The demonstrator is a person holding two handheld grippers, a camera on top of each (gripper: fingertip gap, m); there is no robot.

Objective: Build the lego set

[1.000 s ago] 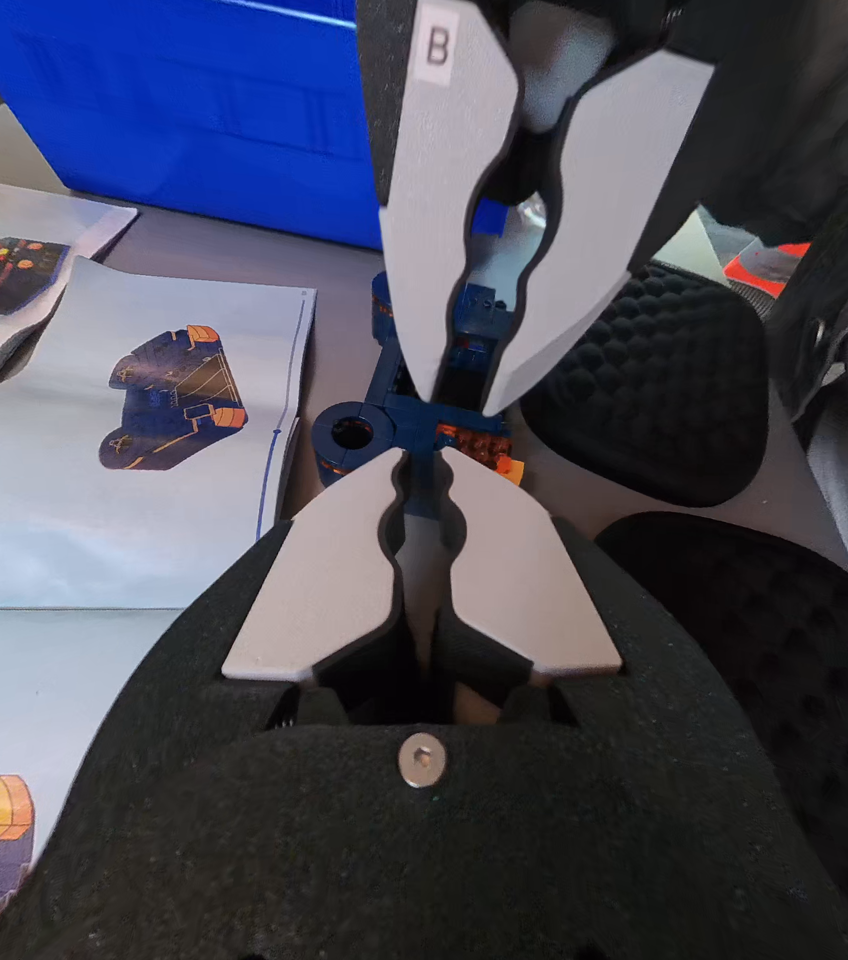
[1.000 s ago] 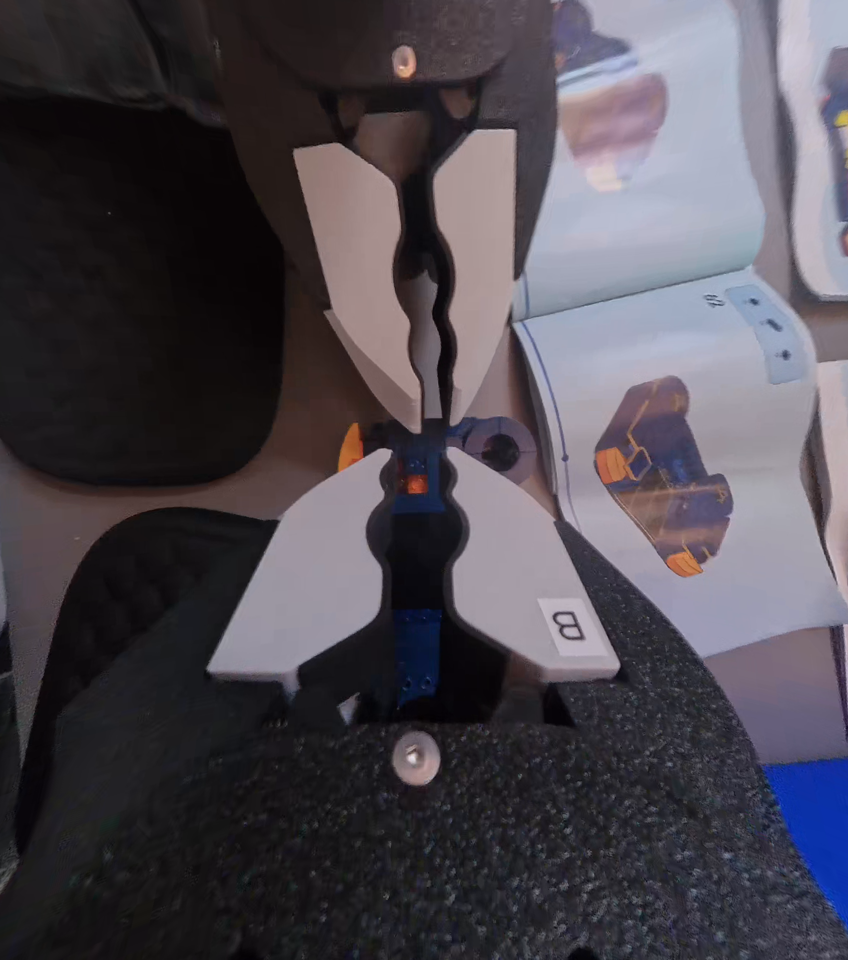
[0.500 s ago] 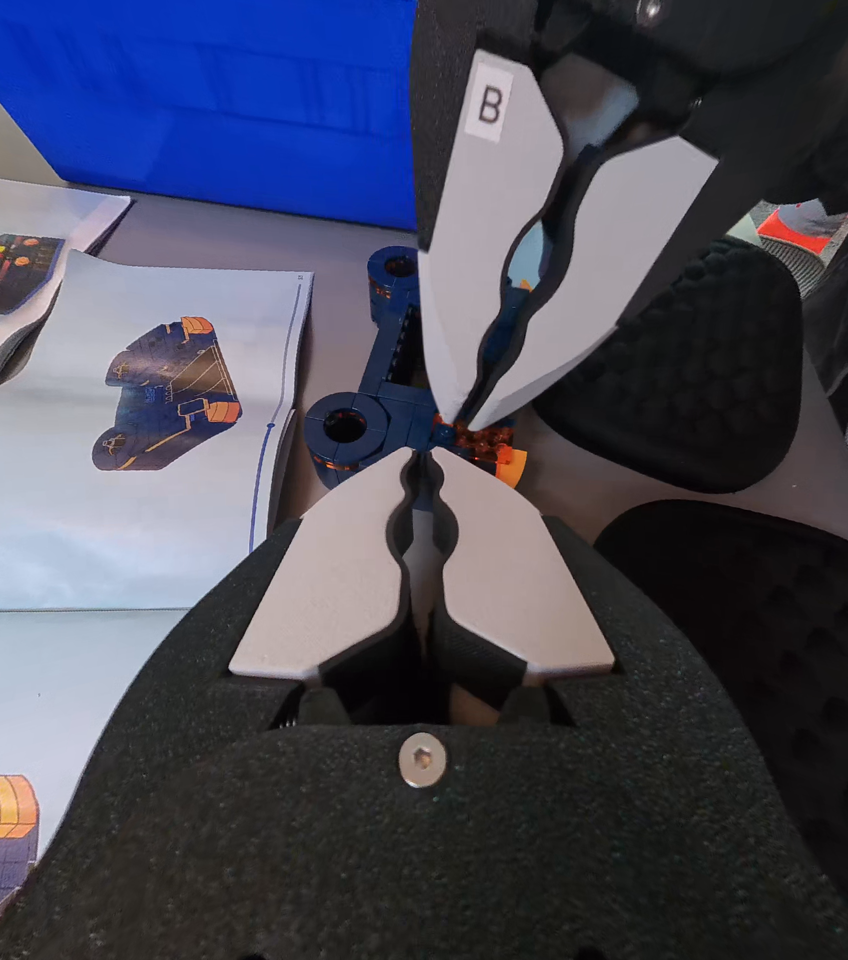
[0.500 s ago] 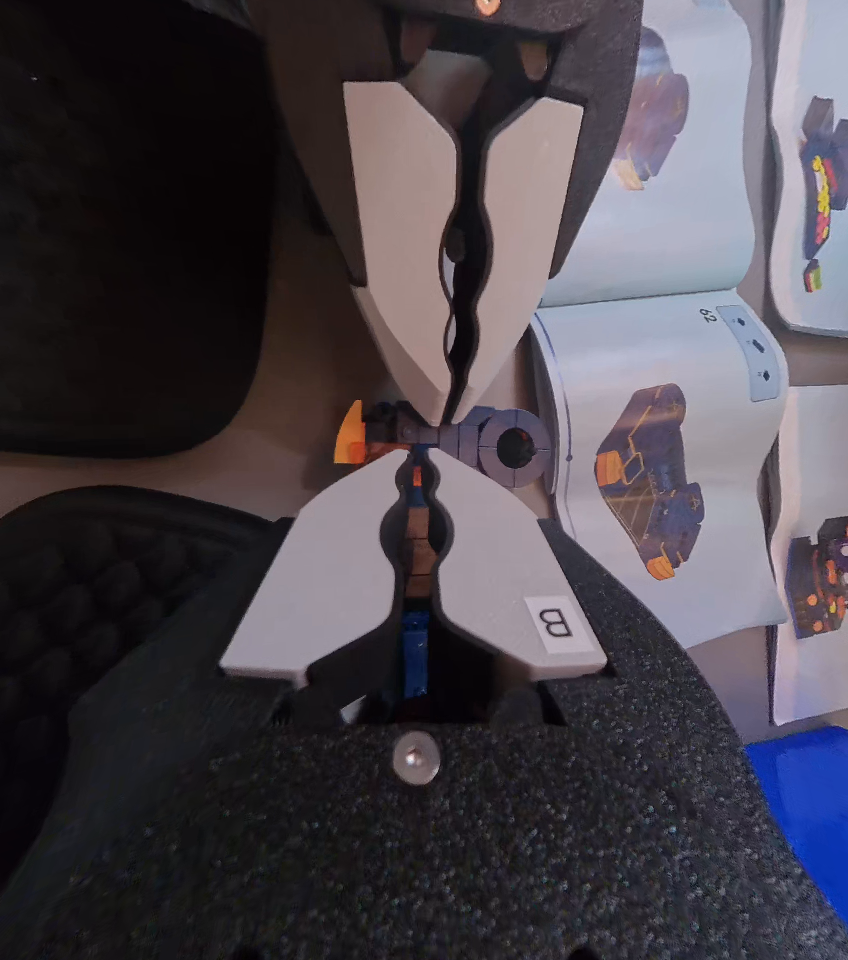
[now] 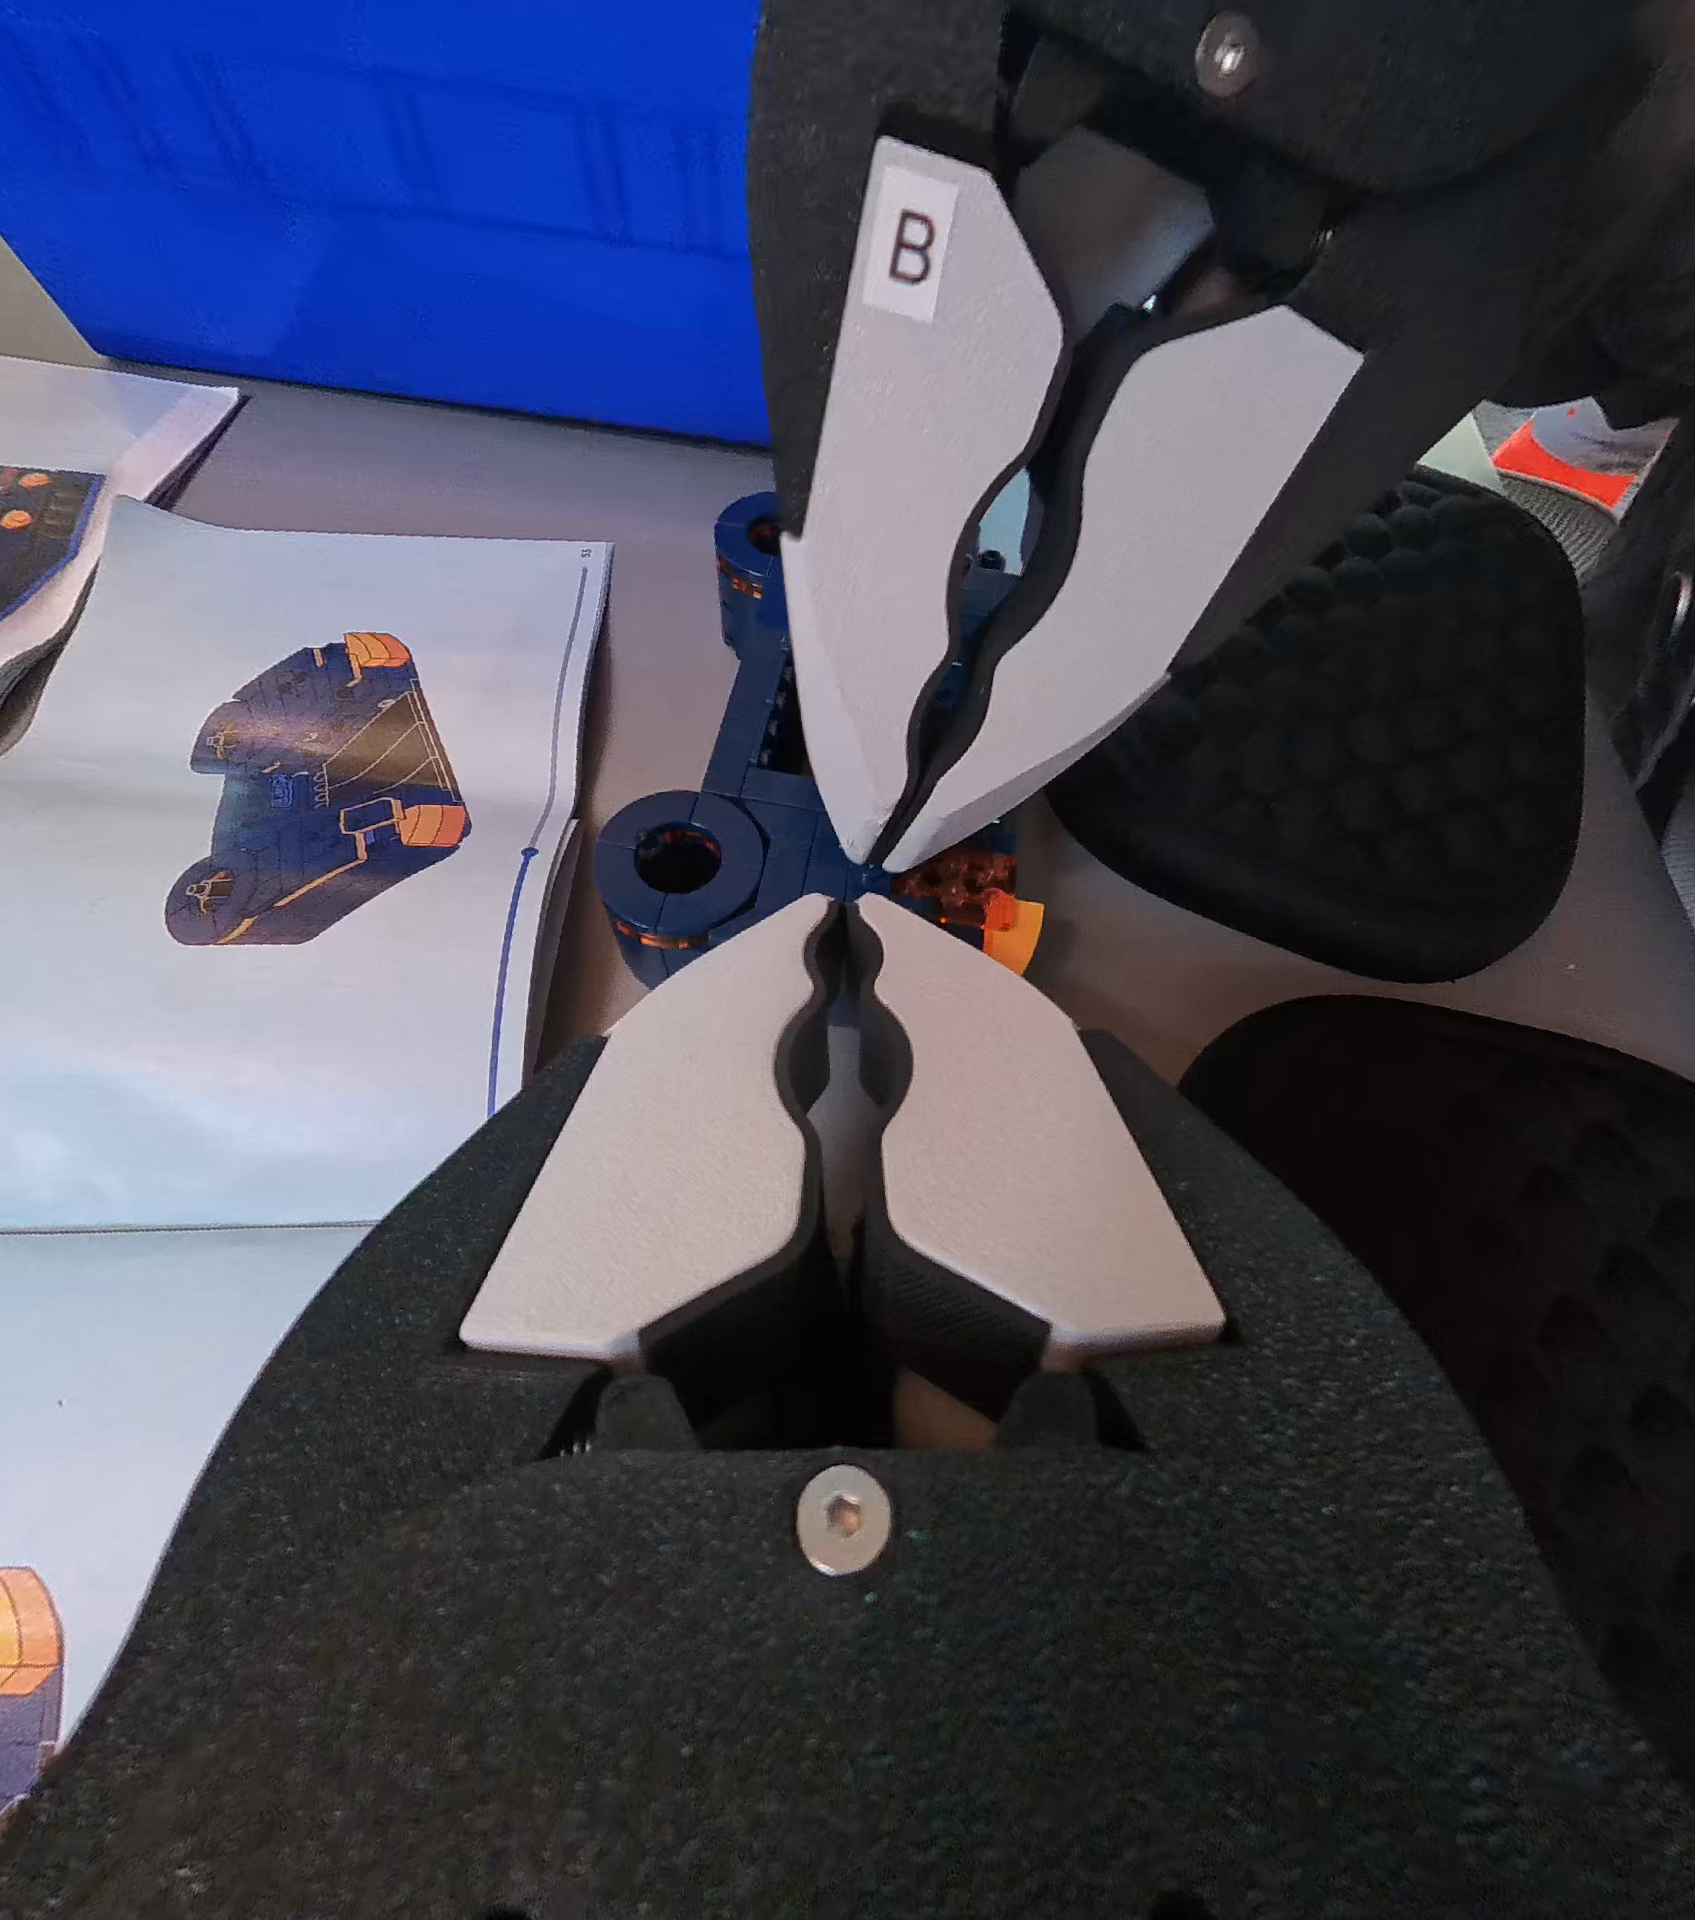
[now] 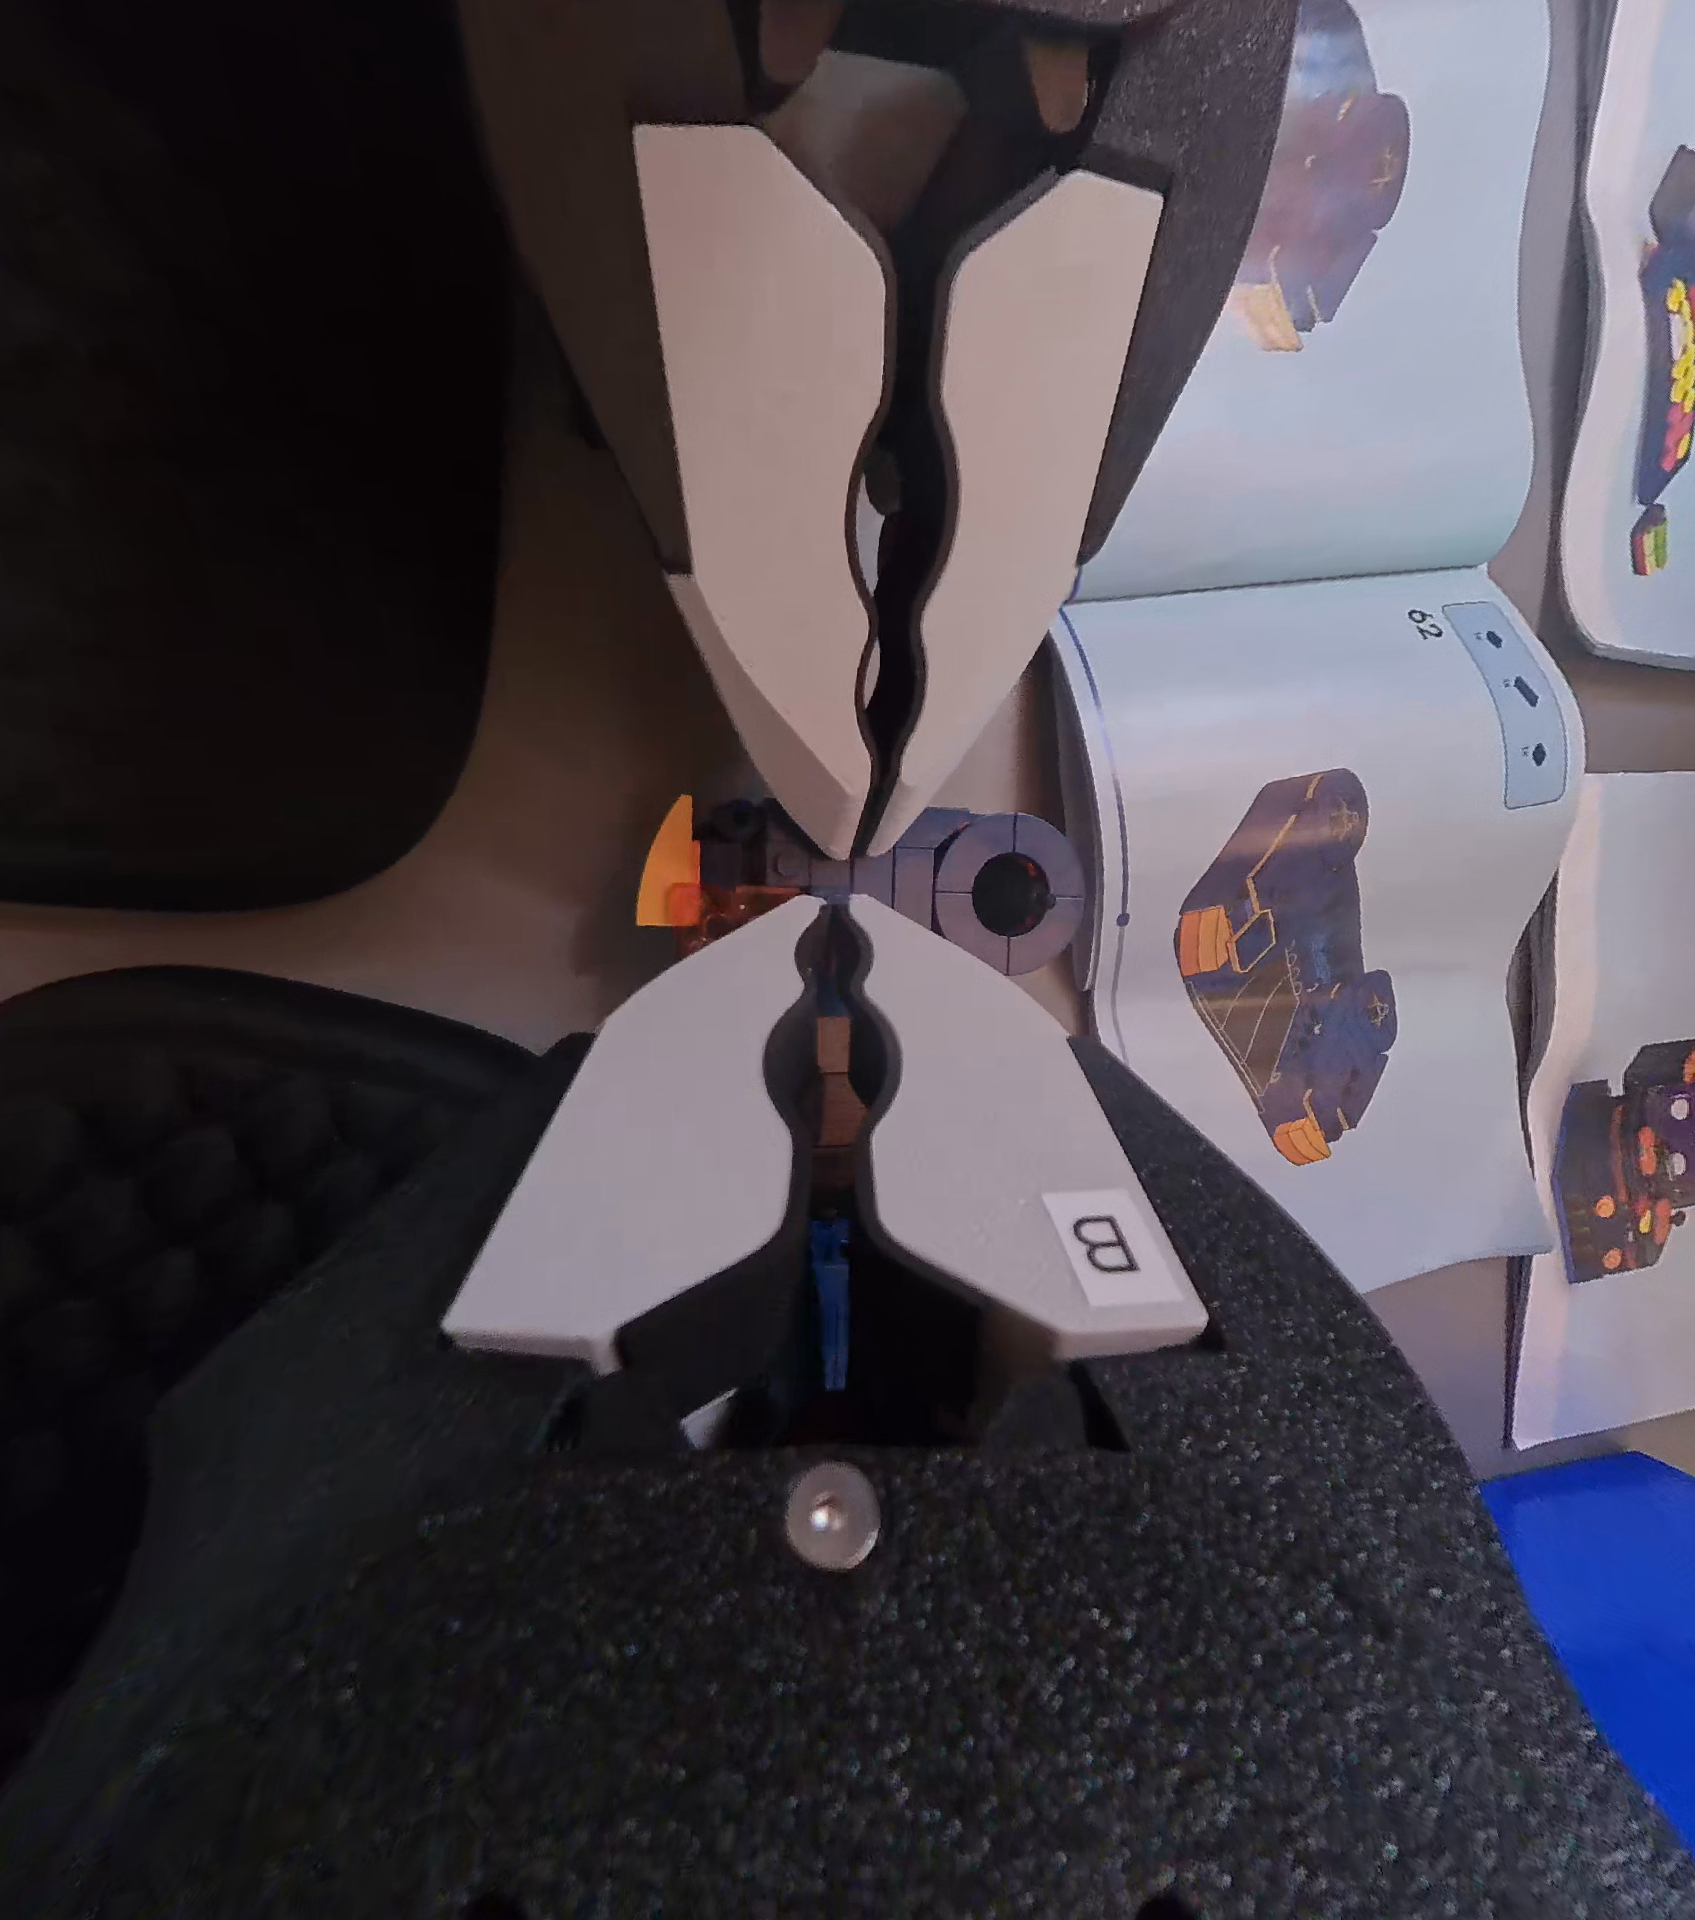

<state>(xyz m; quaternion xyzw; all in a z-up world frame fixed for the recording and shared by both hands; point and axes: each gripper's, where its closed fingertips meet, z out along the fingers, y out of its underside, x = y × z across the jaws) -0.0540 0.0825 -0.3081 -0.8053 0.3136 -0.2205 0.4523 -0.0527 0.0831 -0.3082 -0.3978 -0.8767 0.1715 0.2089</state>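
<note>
One dark blue lego model [image 5: 718,831] with orange parts lies on the grey table [image 5: 427,457], just beside an open instruction booklet [image 5: 230,883]. Both claws meet over it tip to tip. The left gripper [image 5: 845,909] is pressed together at the model's near edge; the right gripper [image 6: 830,914] is pinched on the model, bricks showing between its fingers. A blue bin [image 5: 303,187] stands behind.
</note>
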